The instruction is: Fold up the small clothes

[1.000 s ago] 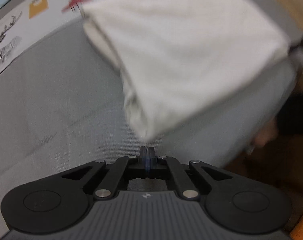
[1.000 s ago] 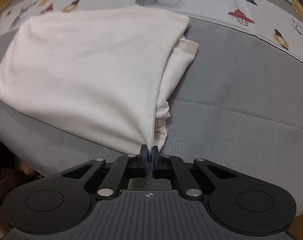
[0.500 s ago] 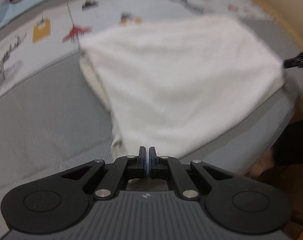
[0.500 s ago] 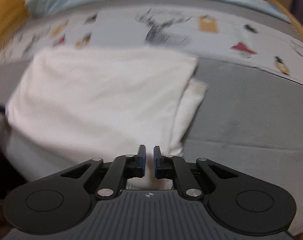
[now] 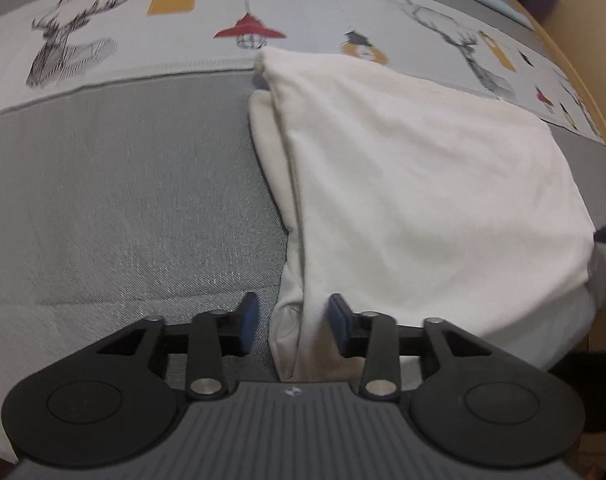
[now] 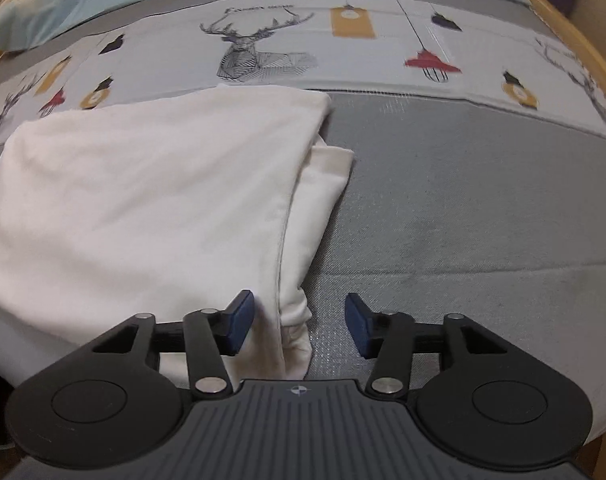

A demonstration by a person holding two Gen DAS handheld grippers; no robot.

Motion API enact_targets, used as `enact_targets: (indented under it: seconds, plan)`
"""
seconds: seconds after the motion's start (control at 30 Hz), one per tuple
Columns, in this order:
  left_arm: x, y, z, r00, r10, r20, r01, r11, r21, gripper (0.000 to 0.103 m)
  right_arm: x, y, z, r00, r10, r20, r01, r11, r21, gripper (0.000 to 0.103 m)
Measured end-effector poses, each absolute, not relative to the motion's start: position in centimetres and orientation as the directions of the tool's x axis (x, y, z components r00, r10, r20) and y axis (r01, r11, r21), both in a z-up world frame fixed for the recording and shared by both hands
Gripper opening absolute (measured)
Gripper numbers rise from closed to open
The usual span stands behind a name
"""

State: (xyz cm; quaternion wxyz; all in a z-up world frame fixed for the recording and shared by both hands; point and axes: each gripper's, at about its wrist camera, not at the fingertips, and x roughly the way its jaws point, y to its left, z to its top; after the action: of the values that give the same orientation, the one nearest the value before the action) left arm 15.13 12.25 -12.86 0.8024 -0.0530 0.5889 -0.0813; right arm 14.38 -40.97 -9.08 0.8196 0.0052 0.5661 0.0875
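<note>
Cream cotton garment [image 5: 423, 184] laid folded on grey bedspread [image 5: 123, 208] | left gripper [image 5: 291, 320] spread, straddling near corner | right gripper [image 6: 299, 322] spread at opposite corner | layered edges should be aligned before any re-pinch.

Garment's [image 5: 423, 200] near corner perhaps hidden

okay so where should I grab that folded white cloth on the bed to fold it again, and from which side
Probably the two near corners of the folded white cotton garment, coming in low from the bed's near edge. Its layered edges end right between the open left gripper and open right gripper, so each can pinch every layer over the grey bedsheet.
</note>
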Motion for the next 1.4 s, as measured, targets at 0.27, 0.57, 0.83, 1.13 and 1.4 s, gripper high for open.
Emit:
enact_targets:
  seconds: [0.27,0.57,0.83,1.13,1.4]
  plan:
    - [16.4,11.3,-14.5,0.239,-0.207,-0.949,0.028,0.978,-0.206,0.034,15.1,-40.3,-11.1,0.285,0.196,-0.938,-0.125,0.978,0.167,0.039]
    - [15.9,10.9,-14.5,0.194,-0.221,-0.956,0.113,0.973,-0.202,0.013,15.5,-40.4,-11.2,0.310,0.201,-0.929,-0.121,0.978,0.171,0.021]
    - [16.0,10.6,-12.3,0.281,-0.176,-0.944,0.093,0.983,-0.155,0.018,15.2,-40.5,-9.3,0.364,0.155,-0.919,-0.108,0.986,0.123,0.027]
    - [15.5,8.5,-14.2,0.177,-0.082,-0.981,0.182,0.982,-0.049,0.029,13.6,-39.3,-10.9,0.260,0.009,-0.965,-0.203,0.978,-0.046,0.036]
    - [14.9,11.7,-8.0,0.409,-0.092,-0.908,-0.005,0.995,-0.103,0.032,12.2,-35.8,-4.3,0.510,0.066,-0.858,-0.126,0.992,0.002,0.040]
